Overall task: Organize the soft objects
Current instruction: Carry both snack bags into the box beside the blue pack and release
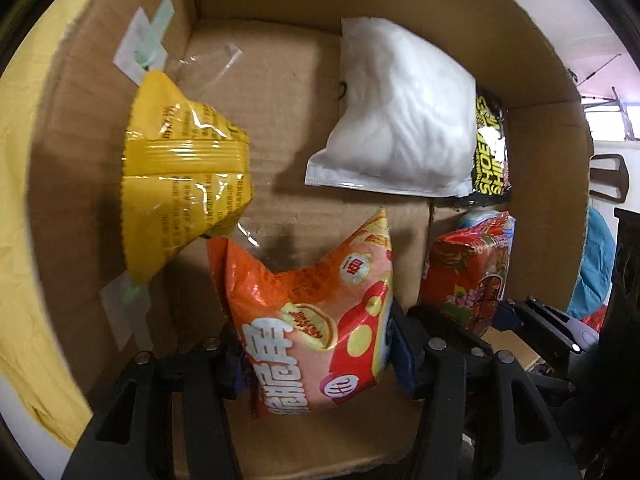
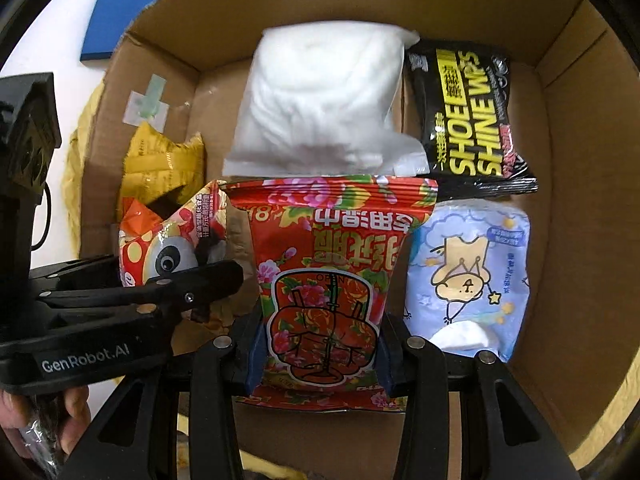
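Step in hand: placement stage; both grippers are down inside the open brown cardboard box [image 2: 560,128], each carrying a soft packet, judged to be setting them into a front row.
Left gripper [image 1: 318,354]: fingers clamped on the lower part of the orange-and-pink crinkled snack bag with a panda print [image 1: 316,300]; bag stands upright, low over the box floor; contact with the floor cannot be told.
Right gripper [image 2: 320,356]: fingers pinched on the sides of the red floral-print wet-wipe pouch [image 2: 328,272], which sits just beside the pale blue cartoon-bear tissue pack [image 2: 472,276].
Already in box: white soft plastic-wrapped pack [image 2: 320,112] and black "Shoe Shine Wipes" sachet [image 2: 472,116] along the back; yellow crinkled foil packet [image 1: 180,176] against the left wall.
Next move, as judged: lower each packet until it rests, part the fingers gently, withdraw straight back.
Risk: the upright snack bag may topple on release; the two grippers work close together.
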